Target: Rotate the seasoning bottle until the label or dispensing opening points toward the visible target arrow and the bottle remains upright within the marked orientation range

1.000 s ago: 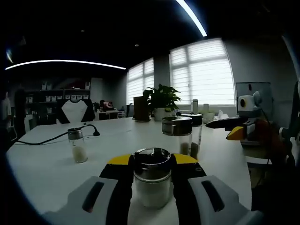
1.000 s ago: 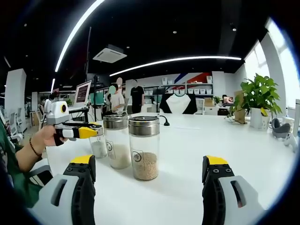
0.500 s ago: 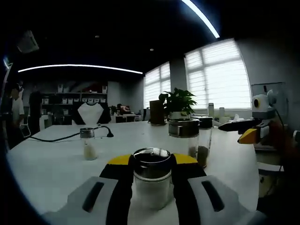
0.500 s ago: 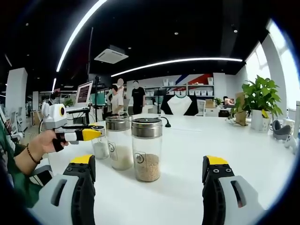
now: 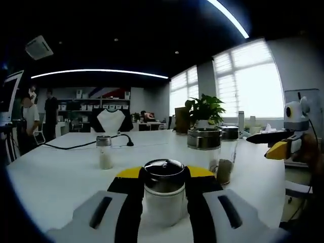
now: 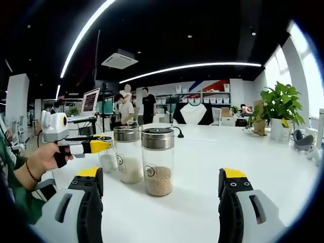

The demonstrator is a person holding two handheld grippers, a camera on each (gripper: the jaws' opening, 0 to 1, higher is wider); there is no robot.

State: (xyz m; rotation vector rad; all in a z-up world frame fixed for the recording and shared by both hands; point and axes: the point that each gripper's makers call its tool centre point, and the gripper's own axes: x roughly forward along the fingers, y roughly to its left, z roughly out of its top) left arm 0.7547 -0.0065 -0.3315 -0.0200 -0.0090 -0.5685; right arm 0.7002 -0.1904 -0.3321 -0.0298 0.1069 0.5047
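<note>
Left gripper (image 5: 164,195) clamped on the seasoning bottle (image 5: 164,195), upright on the white table (image 5: 55,177), near centre. Right gripper (image 6: 161,195) wide open, empty, facing two taller jars (image 6: 158,161) beyond. Risk: twisting too fast could tip the bottle or slip it in the jaws; no arrow visible. Since the earlier frame, the left view's background has swung, grip unchanged.

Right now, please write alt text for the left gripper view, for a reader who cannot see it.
The left tongs are shut on a seasoning bottle of white grains standing upright on a white table. Two taller bottles stand behind to the right, and a small shaker to the left.
</note>
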